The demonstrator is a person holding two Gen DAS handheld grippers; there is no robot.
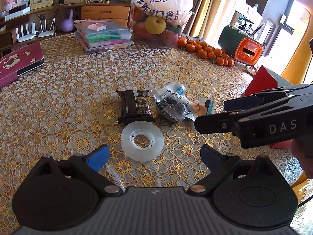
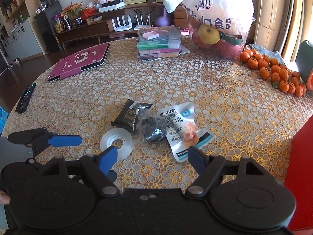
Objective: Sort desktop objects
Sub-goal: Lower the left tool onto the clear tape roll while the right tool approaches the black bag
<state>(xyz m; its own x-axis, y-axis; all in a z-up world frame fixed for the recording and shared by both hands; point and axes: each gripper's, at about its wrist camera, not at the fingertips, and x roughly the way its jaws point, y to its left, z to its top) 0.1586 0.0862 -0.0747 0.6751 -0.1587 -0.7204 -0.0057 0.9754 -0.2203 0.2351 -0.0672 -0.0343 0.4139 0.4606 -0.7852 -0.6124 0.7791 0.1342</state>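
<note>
Round table under gold floral lace cloth [image 1: 58,101]; clear plastic tape reel [image 1: 142,140], black foil packet [image 1: 135,108], clear bag of dark bits [image 1: 171,107], white snack pouch [image 2: 182,131] cluster mid-table. Left gripper [image 1: 154,156] and right gripper [image 2: 152,156] both spread wide, empty, over the reel.

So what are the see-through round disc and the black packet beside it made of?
The clear round disc looks like moulded plastic, frosted and translucent: the tablecloth pattern shows faintly through it. The black rectangular packet seems to be glossy plastic film, judging by its creases and shine.
</note>
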